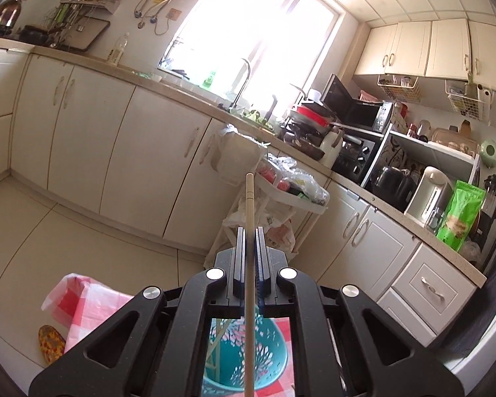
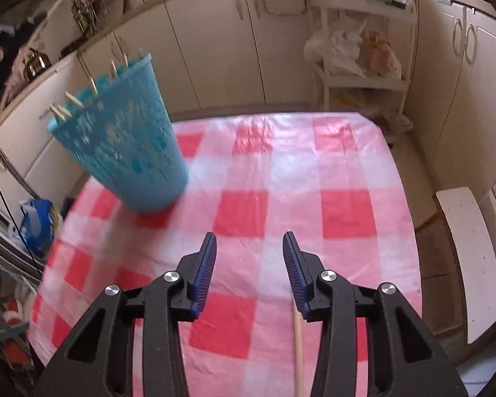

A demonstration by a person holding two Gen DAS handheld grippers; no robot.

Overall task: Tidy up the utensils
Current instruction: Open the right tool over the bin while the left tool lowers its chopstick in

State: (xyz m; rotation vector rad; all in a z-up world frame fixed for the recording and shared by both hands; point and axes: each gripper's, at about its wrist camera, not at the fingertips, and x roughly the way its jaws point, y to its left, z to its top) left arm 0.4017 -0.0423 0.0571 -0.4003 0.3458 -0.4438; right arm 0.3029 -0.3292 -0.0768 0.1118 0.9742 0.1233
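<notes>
My left gripper (image 1: pixel 250 231) is shut on a pale wooden chopstick (image 1: pixel 250 198) that runs up between its jaws, held high above the teal holder (image 1: pixel 268 360) seen below through the gripper frame. My right gripper (image 2: pixel 249 241) is open and empty over the red-and-white checked tablecloth (image 2: pixel 281 178). The teal perforated holder (image 2: pixel 125 145) stands at the table's far left with several chopsticks (image 2: pixel 72 99) sticking out of it. Another chopstick (image 2: pixel 298 354) lies on the cloth under the right finger.
A white trolley (image 2: pixel 363 33) with bags stands beyond the table's far edge. Kitchen cabinets (image 1: pixel 142 152) and a cluttered counter run along the walls. A white bench (image 2: pixel 469 258) sits to the table's right. A blue bag (image 2: pixel 36 221) lies on the floor at left.
</notes>
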